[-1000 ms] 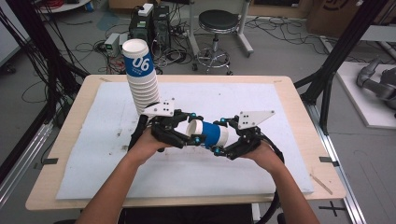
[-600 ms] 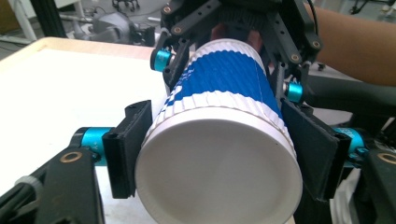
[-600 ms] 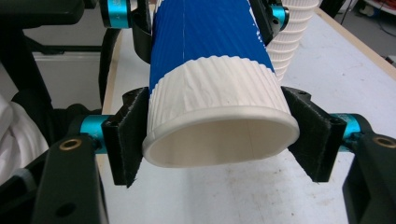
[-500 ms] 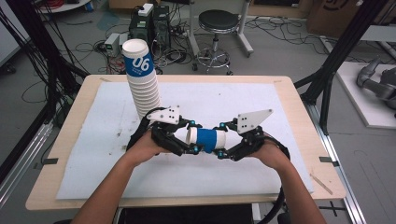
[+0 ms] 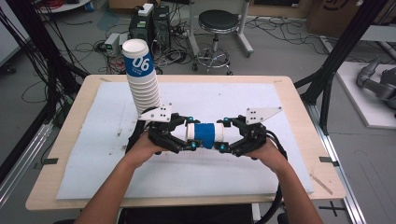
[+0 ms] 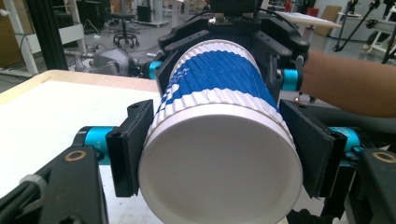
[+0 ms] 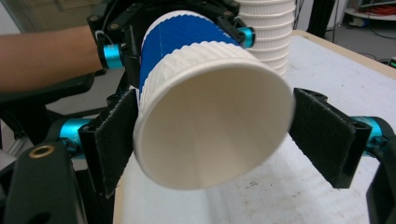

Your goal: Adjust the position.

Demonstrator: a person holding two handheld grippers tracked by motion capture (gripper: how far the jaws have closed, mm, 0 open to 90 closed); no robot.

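Observation:
A white paper cup with a blue ribbed sleeve (image 5: 204,134) lies level above the white mat, held between both grippers. My left gripper (image 5: 190,134) is shut on its closed base end; in the left gripper view both pads press the cup (image 6: 219,154) at the sides. My right gripper (image 5: 223,135) stands around the open mouth. In the right gripper view one pad (image 7: 112,140) touches the cup (image 7: 210,116) and the other pad (image 7: 327,140) stands off it with a gap, so this gripper is open.
A tall leaning stack of the same cups (image 5: 142,84), topped by one marked 06, stands just behind my left gripper. The white mat (image 5: 233,98) covers most of the wooden table (image 5: 187,202). A stool and cables are on the floor beyond.
The cup has turned from tilted to level. The right gripper has drawn slightly to the right, and its jaws now sit looser around the cup's mouth.

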